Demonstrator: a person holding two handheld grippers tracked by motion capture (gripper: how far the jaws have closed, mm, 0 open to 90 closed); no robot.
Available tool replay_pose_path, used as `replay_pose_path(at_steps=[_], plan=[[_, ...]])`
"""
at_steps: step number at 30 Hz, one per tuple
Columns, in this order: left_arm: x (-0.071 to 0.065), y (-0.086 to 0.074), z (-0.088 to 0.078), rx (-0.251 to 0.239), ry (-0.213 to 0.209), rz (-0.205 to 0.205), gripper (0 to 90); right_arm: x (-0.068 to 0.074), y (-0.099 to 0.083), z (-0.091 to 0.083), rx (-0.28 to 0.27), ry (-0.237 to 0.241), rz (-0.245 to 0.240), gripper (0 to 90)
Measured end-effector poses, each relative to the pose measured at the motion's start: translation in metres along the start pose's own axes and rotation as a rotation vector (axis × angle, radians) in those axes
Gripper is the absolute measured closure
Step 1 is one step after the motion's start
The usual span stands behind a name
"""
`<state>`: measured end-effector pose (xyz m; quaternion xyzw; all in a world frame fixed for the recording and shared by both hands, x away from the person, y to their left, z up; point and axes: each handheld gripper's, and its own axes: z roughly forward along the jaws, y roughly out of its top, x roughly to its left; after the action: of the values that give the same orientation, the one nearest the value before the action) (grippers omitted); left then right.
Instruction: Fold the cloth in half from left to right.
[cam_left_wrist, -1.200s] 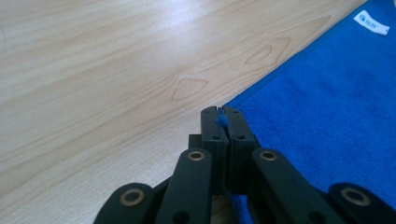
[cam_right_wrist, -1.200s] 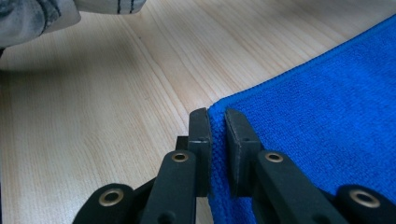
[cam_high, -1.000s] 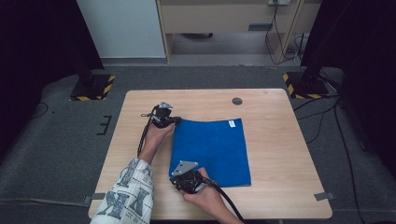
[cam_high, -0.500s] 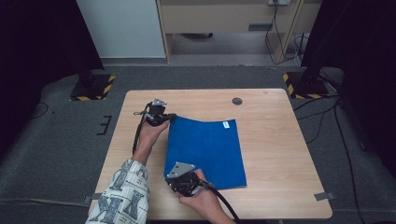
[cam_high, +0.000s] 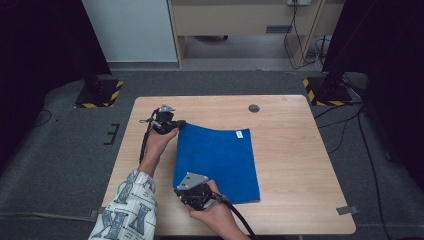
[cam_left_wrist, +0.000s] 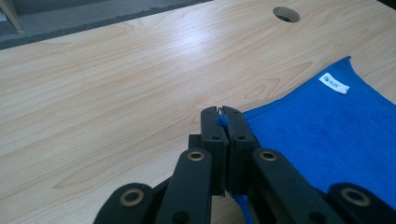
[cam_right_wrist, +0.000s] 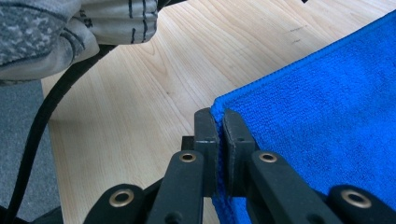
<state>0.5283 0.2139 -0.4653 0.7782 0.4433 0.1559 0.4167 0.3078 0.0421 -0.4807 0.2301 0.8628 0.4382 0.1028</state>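
High view: blue towel (cam_high: 220, 162) flat on table (cam_high: 300, 165), slightly left of centre. Left gripper (cam_high: 170, 124) at towel's far-left corner, right gripper (cam_high: 194, 192) at towel's near-left corner. Both corners pinched and raised a bit off the wood; rest of towel lying flat, white tag (cam_high: 239, 134) near towel's far-right corner. Judged: grab done, fold or carry across not yet begun, so most work left. Jaw state hard to read from up here.

Left gripper view: jaws clamped tight on towel corner (cam_left_wrist: 221, 121), blue tuft poking out betw. the pads. Also shows tag print and cable hole (cam_left_wrist: 286, 14) beyond towel.

Right gripper view: jaws closed narrow on towel hem (cam_right_wrist: 218, 112), edge stitching clear. Patterned sleeve (cam_right_wrist: 56, 28) and cable left of towel.
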Motion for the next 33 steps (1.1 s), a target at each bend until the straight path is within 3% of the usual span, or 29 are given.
replay_pose_path(at_steps=[14,33], plan=[[-0.008,0.015,-0.009,-0.022,0.000,0.036,88.3,0.000,0.007,-0.010,-0.031,0.002,-0.014,86.4],[0.013,0.003,-0.023,-0.021,0.015,0.015,88.2,0.010,0.018,0.007,-0.049,0.001,-0.013,86.5]])
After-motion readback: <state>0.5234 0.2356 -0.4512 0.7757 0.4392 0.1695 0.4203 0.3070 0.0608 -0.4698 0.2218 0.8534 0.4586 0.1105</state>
